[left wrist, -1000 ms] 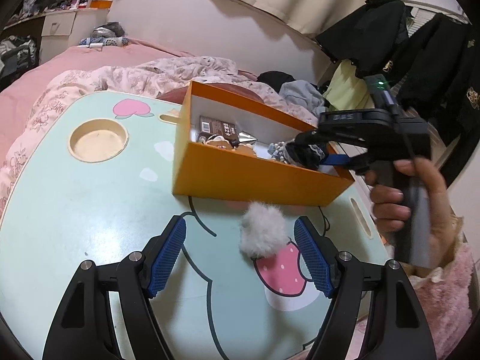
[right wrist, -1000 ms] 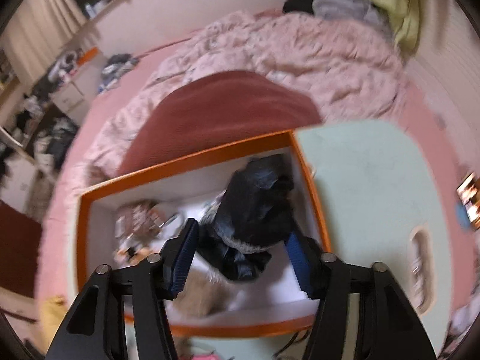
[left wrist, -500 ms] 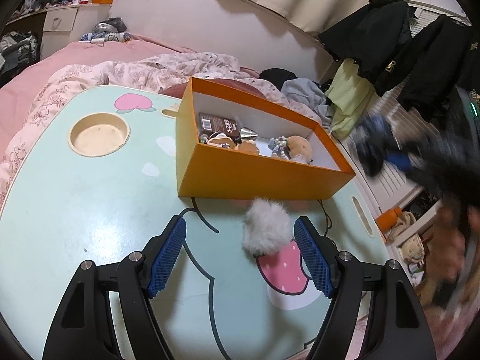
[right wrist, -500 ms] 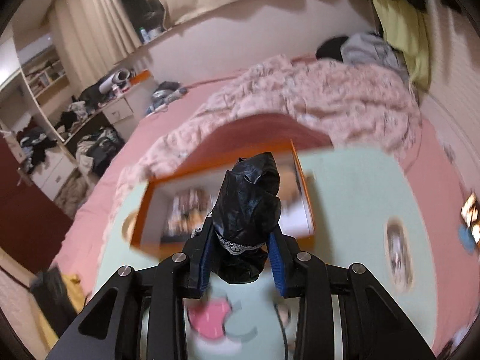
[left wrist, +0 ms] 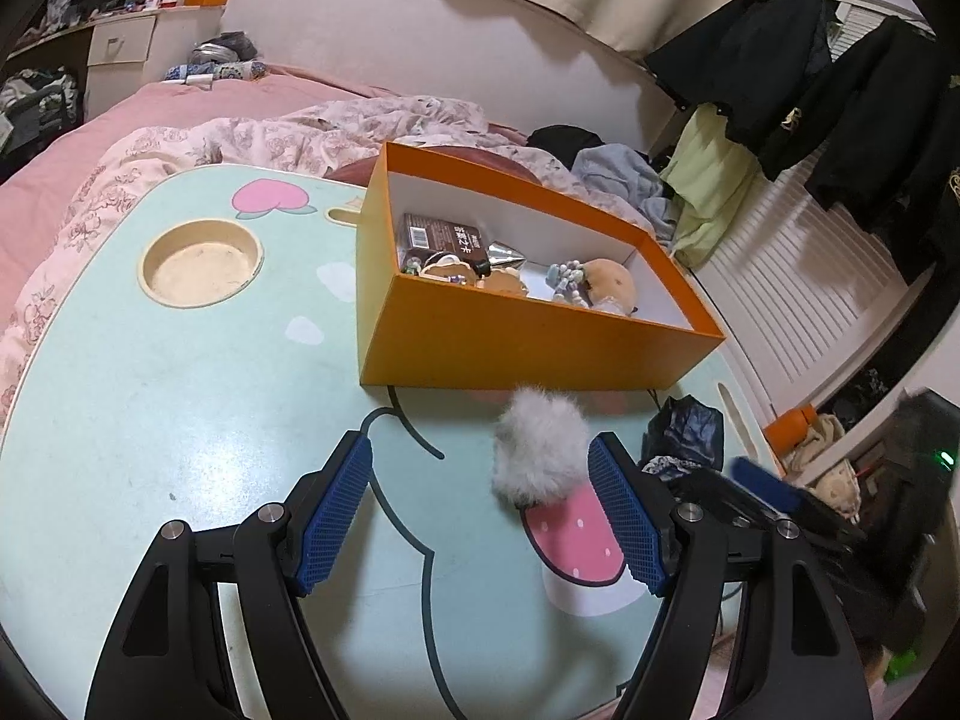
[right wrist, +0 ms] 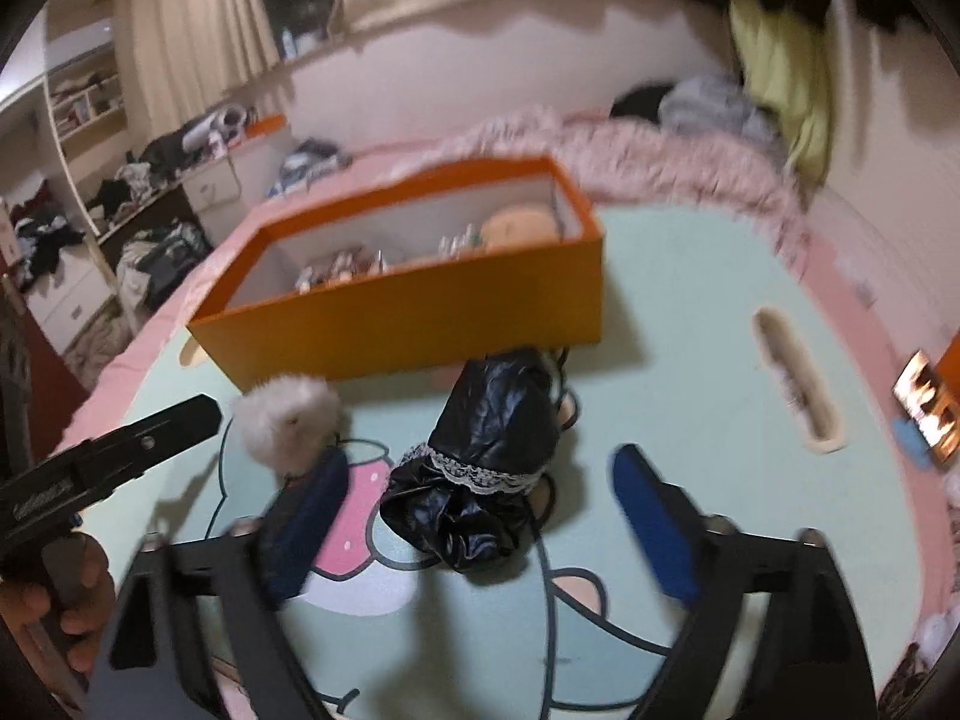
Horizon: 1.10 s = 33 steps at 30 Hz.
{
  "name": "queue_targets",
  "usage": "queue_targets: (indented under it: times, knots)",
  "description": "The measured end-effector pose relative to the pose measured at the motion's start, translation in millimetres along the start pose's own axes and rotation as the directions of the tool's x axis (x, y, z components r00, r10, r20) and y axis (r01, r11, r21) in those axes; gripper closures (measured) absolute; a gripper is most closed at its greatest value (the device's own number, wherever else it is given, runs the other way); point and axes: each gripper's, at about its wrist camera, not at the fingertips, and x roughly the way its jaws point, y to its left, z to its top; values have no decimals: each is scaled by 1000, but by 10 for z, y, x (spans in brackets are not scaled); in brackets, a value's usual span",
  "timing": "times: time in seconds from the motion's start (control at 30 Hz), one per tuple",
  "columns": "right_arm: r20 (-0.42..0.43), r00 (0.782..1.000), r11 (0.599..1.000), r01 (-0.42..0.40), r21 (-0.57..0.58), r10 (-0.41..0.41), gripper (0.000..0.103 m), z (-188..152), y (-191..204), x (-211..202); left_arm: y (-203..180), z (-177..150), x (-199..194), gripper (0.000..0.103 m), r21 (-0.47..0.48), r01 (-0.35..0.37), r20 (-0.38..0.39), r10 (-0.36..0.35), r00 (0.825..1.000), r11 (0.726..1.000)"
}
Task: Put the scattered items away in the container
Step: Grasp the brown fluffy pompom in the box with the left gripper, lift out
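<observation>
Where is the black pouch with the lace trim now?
The black pouch lies on the mint table, outside the orange box, right of the white pompom; the right gripper is opening around it.

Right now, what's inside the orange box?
The orange box holds a brown packet, a silver cone, a round tan plush and small trinkets. Its near wall hides anything lower down.

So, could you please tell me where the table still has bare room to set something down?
The widest bare patch of the table lies left of the orange box, below the round cup recess. Another lies right of the black pouch, toward the slot. It is crowded in front of the box, where the fluffy pompom and pouch lie.
</observation>
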Motion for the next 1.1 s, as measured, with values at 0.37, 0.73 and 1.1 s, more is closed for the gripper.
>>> queue_targets:
  times: [0.37, 0.73, 1.1]
  knots:
    - [-63, 994, 990, 81, -117, -89, 0, -258, 19, 64, -83, 41, -9, 28, 35, -27, -1, 27, 1000, 999]
    - [-72, 995, 995, 56, -87, -62, 1, -295, -49, 61, -587, 649, -12, 28, 124, 54, -106, -41, 994, 991]
    - [-78, 996, 997, 43, -61, -47, 1, -292, -38, 61, -857, 1074, 915, 63, 213, -52, -415, 139, 899, 976]
